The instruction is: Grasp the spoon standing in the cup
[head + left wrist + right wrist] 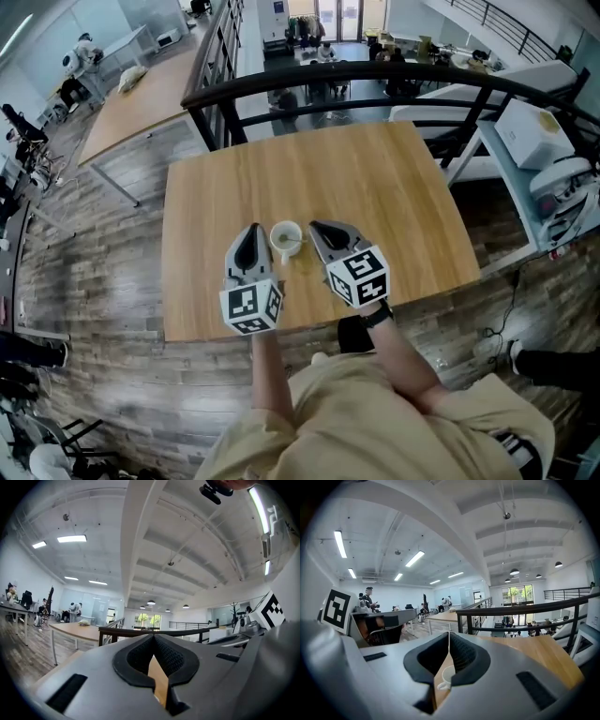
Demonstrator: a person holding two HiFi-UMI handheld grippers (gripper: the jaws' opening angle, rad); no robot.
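In the head view, a white rounded cup (286, 240) stands on the smooth, pale wooden table (375, 187), toward its near edge. The left gripper (253, 229) is just beside it at 9 o'clock and the right gripper (315, 226) just beside it at 3 o'clock, neither touching it. Flanking the cup like this likely lines both tools up before one reaches in. The spoon to be grasped should stand in that cup, but it is too small to make out here. Each gripper is matte grey plastic with a black-and-white marker cube at its rear. In the left gripper view, the dark, ribbed rubber pads meet at their tips with nothing between them, and only a wedge of table shows below; the cup is out of sight. In the right gripper view, the jaws are likewise together and empty. Through the gap beneath them, at 6 o'clock of the tips, the cup's glossy rim and handle show, so the right gripper seems better aimed at it.
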